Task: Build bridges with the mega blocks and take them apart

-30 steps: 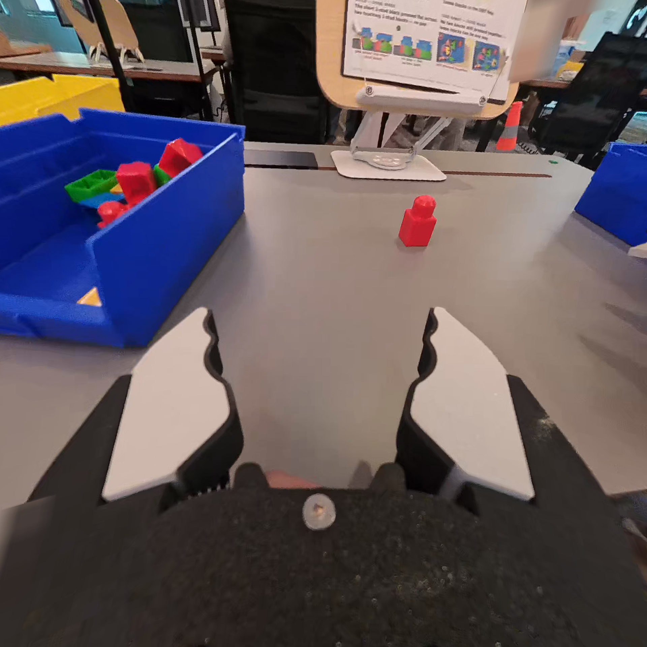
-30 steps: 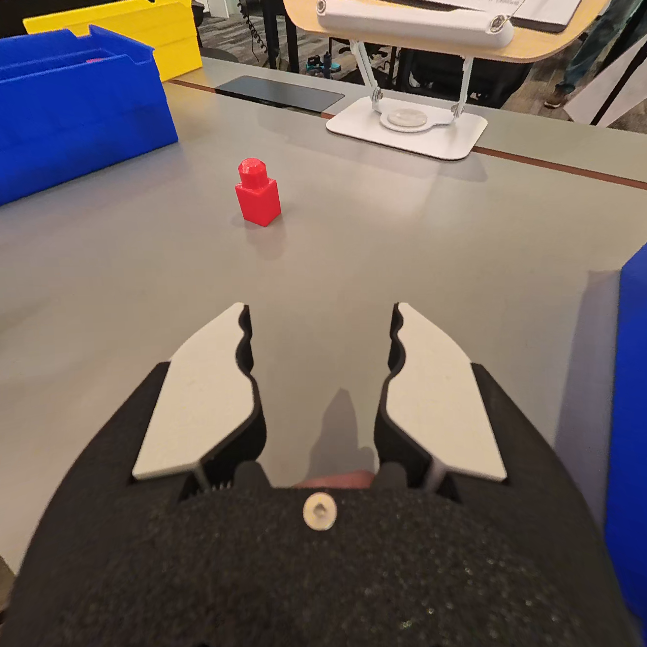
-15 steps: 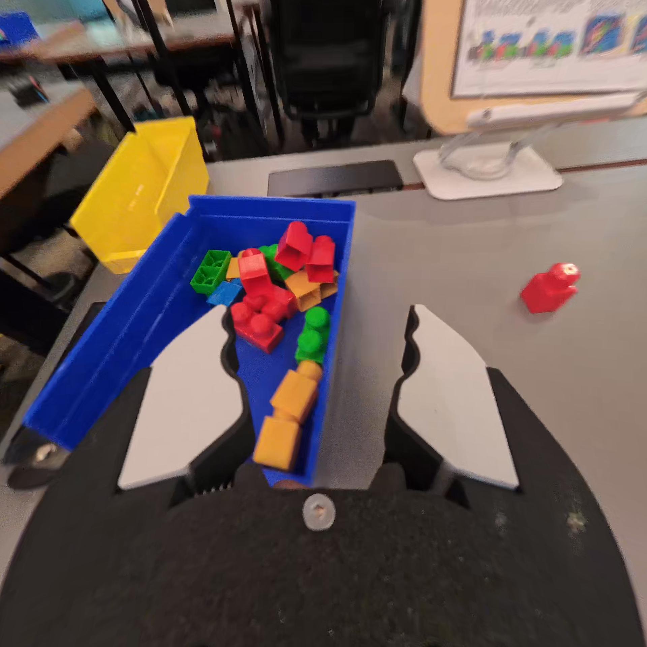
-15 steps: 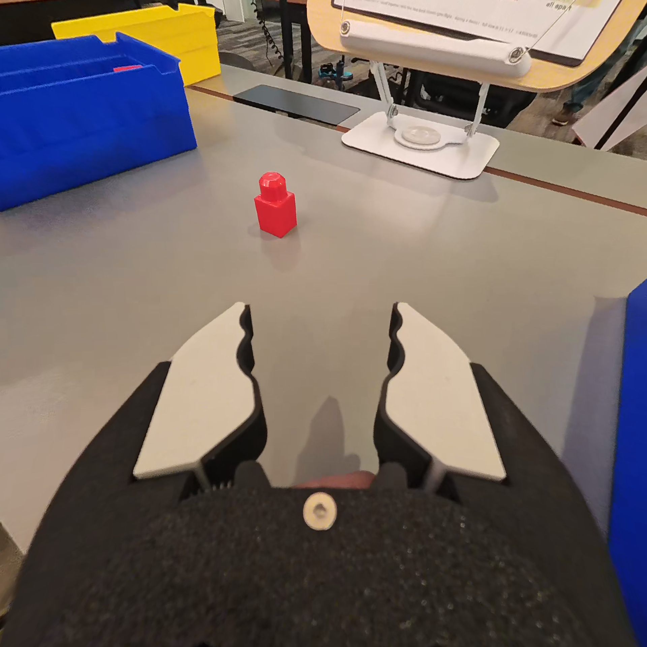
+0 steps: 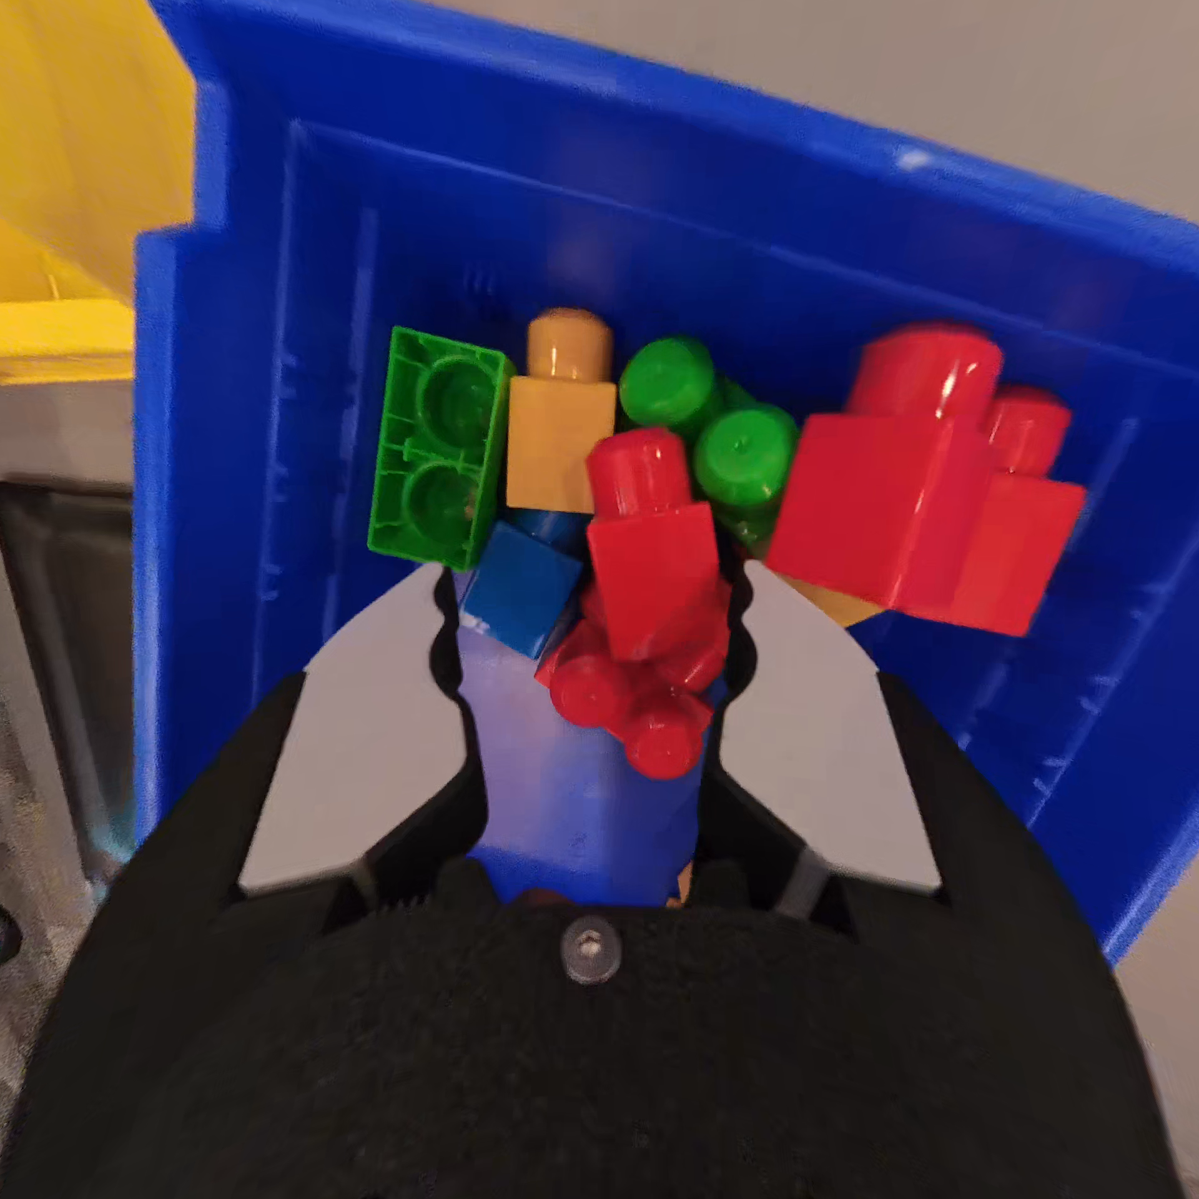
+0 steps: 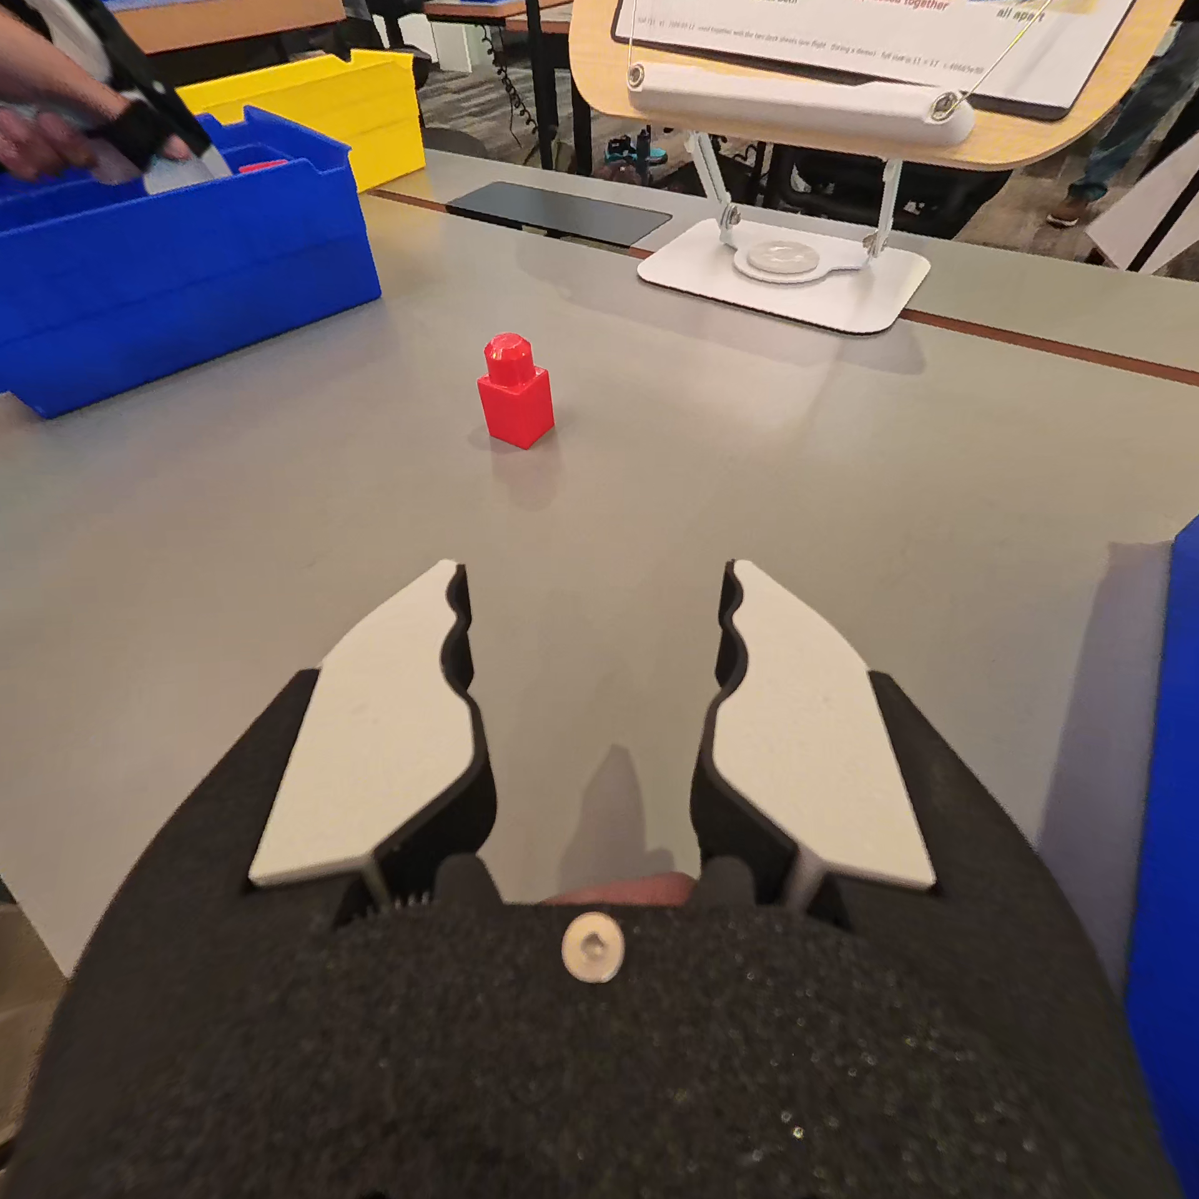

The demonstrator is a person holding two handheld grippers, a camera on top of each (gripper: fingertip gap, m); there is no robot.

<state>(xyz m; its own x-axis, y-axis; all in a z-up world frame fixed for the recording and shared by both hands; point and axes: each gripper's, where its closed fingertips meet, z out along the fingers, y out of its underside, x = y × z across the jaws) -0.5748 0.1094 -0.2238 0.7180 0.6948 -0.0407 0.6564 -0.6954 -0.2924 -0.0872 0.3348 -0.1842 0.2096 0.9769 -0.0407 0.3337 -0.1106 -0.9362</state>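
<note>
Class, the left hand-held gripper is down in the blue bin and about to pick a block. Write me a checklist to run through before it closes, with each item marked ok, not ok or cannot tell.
1. Left hand-held gripper open: ok, jaws apart.
2. A block sits between its fingers: ok, the single-stud red block lies in the gap.
3. Only that block gets caught: not ok, a blue block and a red cluster crowd the same gap.
4. Fingers clear of the blue bin walls: ok.
5. Depth over the block: cannot tell, the picture is blurred.
6. Right hand-held gripper free: ok, open and empty above the table, short of the upright red block.
</note>
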